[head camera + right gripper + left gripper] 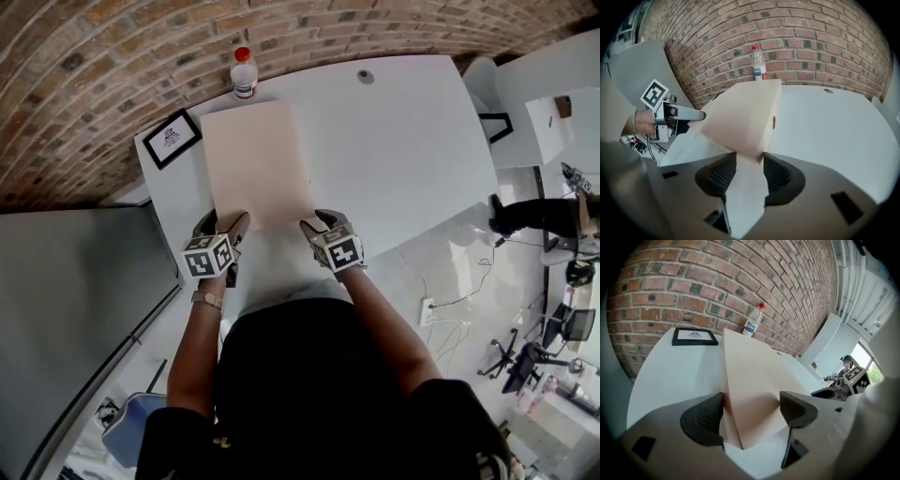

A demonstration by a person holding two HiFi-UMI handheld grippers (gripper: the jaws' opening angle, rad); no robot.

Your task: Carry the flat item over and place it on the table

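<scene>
A flat beige board [255,159] lies lengthwise on the white table [403,141]. My left gripper [222,221] stands open at its near left corner. In the left gripper view the corner of the board [750,371] reaches deep between the wide jaws of the left gripper [751,406], against the left pad. My right gripper [320,221] is at the near right corner. In the right gripper view the tip of the board [745,112] pokes between the pads of the right gripper [749,159], which do not clamp it. The left gripper [689,114] also shows there.
A water bottle [244,73] stands just beyond the board's far end, by the brick wall. A black picture frame [172,138] lies left of the board. A round grommet [366,77] sits in the tabletop. Cables, chairs and another white table [553,75] are to the right.
</scene>
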